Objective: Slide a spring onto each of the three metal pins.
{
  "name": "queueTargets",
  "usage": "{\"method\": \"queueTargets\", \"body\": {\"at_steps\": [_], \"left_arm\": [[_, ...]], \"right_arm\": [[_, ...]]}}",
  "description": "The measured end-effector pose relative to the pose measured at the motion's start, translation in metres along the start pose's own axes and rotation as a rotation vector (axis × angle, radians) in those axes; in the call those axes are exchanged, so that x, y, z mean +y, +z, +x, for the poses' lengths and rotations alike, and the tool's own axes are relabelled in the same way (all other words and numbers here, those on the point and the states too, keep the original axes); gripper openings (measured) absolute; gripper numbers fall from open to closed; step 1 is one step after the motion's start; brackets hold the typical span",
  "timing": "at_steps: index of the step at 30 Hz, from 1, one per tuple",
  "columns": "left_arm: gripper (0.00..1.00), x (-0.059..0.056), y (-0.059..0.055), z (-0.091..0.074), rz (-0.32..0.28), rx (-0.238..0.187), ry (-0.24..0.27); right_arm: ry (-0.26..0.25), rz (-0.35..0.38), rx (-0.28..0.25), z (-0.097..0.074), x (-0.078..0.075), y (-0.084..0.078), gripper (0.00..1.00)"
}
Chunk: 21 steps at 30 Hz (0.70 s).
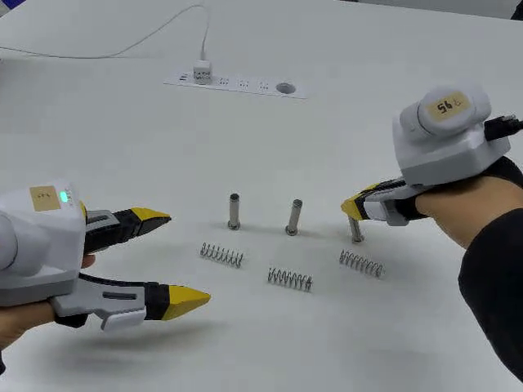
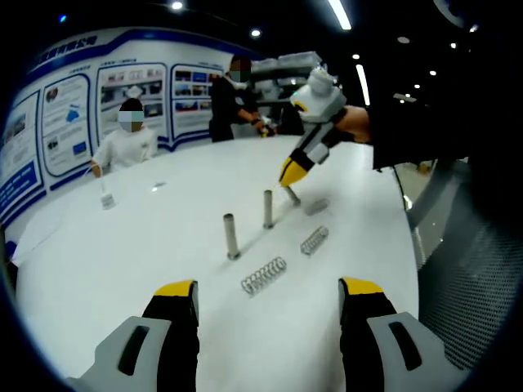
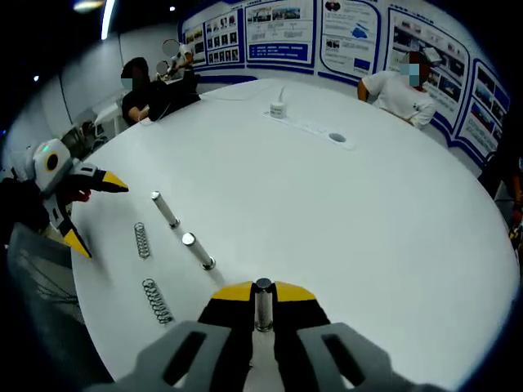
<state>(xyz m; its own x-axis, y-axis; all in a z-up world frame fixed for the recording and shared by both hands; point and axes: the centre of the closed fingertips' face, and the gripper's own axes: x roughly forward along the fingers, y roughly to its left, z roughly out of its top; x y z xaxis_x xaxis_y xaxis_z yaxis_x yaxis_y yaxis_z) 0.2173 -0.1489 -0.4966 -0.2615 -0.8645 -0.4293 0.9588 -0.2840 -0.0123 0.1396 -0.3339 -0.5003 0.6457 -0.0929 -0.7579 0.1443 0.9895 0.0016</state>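
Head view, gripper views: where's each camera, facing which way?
Head view: headset, looking forward and down at the white table; left gripper, right gripper and right hand show.
Left gripper view: on the left gripper, looking along its yellow-tipped fingers past three upright silver metal pins to the right gripper.
Right gripper view: on the right gripper, facing the left gripper; its fingers grip the rightmost metal pin.
Shared: both gripper views show the pins and coiled wire springs, from opposite sides.

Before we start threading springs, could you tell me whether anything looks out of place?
Only the rightmost pin leans, clamped in the tongs of the right gripper; nothing looks spilled or damaged.
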Motion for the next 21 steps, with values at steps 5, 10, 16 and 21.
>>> {"method": "queueTargets", "body": {"at_steps": [5, 10, 16, 21], "left_arm": [[0.71, 0.000, 0.001, 0.000, 0.003, 0.000, 0.000], [0.71, -0.001, 0.002, 0.000, 0.007, 0.000, -0.002], [0.71, -0.002, 0.004, 0.000, 0.011, -0.002, -0.005], [0.70, -0.002, 0.005, 0.000, 0.014, -0.002, -0.005]], "right_arm": [[0.001, -0.003, -0.024, -0.006, 0.000, 0.000, 0.09], [0.007, 0.000, -0.029, -0.011, 0.001, -0.004, 0.09], [0.011, -0.051, -0.033, -0.014, 0.002, -0.008, 0.09], [0.017, -0.086, -0.036, -0.016, 0.004, -0.011, 0.09]]}}
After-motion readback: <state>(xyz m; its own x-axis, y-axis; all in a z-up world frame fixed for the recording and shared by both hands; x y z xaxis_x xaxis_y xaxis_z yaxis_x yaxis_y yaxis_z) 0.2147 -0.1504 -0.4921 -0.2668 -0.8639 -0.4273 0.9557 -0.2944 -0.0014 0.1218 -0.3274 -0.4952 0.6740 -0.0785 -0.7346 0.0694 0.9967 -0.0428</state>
